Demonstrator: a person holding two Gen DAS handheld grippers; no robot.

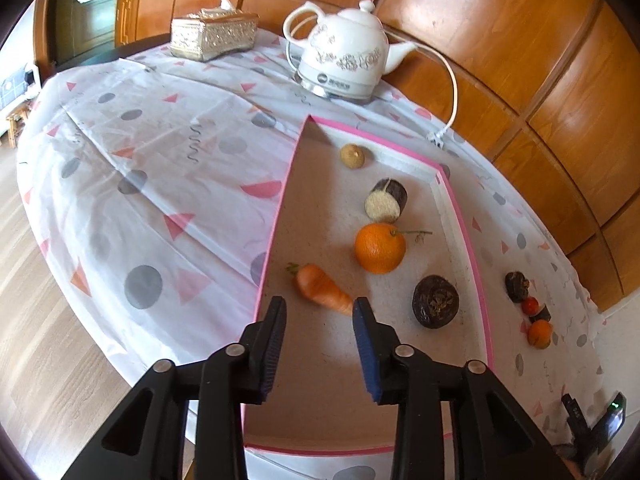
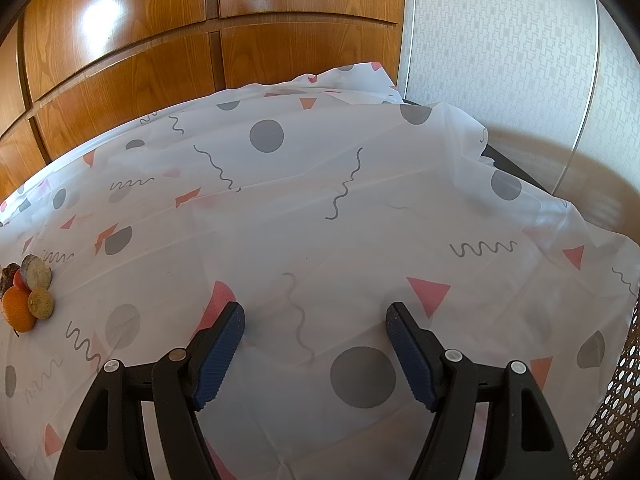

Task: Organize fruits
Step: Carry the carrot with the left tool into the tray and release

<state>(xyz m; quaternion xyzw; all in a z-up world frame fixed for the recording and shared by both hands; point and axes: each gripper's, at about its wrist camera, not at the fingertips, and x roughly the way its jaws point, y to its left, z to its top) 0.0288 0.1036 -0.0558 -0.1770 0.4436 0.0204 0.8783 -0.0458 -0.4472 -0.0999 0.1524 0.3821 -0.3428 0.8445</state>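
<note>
A shallow pink-edged box (image 1: 464,220) lies on the patterned tablecloth. In it are a carrot (image 1: 320,286), an orange (image 1: 380,248) with a stem, a dark round fruit (image 1: 436,300), a dark half fruit with a pale cut face (image 1: 386,200) and a small tan fruit (image 1: 352,156). My left gripper (image 1: 320,304) is open just short of the carrot's thin end, which lies beside the right fingertip and is not gripped. My right gripper (image 2: 316,320) is open over bare cloth. A small pile of fruit sits at the left edge of the right wrist view: an orange (image 2: 18,314), a tan fruit (image 2: 40,303), and a cut half (image 2: 37,272).
A white kettle (image 1: 348,60) with a cord and a gilt tissue box (image 1: 214,34) stand at the back of the table. The same loose fruit pile (image 1: 528,308) lies right of the box. Wood panelling runs behind. A woven chair (image 2: 612,420) is at the table's right edge.
</note>
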